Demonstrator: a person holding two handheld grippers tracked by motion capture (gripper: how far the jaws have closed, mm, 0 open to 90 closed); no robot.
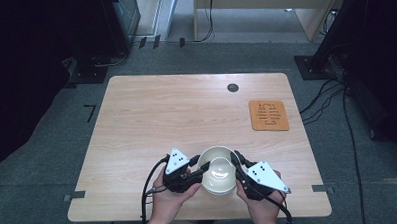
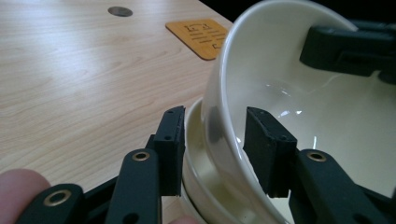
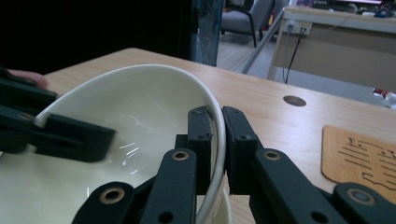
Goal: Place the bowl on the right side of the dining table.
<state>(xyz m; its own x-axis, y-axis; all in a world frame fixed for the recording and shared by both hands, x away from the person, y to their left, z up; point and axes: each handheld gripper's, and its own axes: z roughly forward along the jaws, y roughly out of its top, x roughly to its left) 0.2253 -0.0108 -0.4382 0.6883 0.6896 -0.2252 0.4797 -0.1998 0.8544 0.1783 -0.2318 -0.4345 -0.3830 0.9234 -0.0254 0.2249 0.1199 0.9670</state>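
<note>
Left gripper view: the left gripper point(image 2: 215, 151) has its jaws astride two stacked cream bowls. The outer finger point(image 2: 170, 149) sits outside the lower bowl point(image 2: 198, 163); the inner finger point(image 2: 268, 149) is inside the upper bowl point(image 2: 280, 88), against its inner wall. Whether the outer pad actually presses the lower bowl's rim I can't tell, a thin gap may show. The upper bowl is tilted, its far rim raised.

Right gripper view: the right gripper point(image 3: 217, 149) pinches the upper bowl's rim, one finger point(image 3: 200, 140) inside and the other outside, pads tight on the thin wall. The left gripper's inner jaw shows dark across the bowl's far side.

High view: both grippers meet at the bowls near the front edge of the table point(image 1: 161, 113), approx. centre; left gripper on the bowls' left side, right gripper on their right. A hand point(image 1: 169, 200) holds the left one, w/ black cable trailing off the front edge. Further out: an orange mat point(image 1: 269, 115) at the table's right side, well apart from the bowls, and a small dark round cap point(image 1: 232, 87) near the far edge.
</note>
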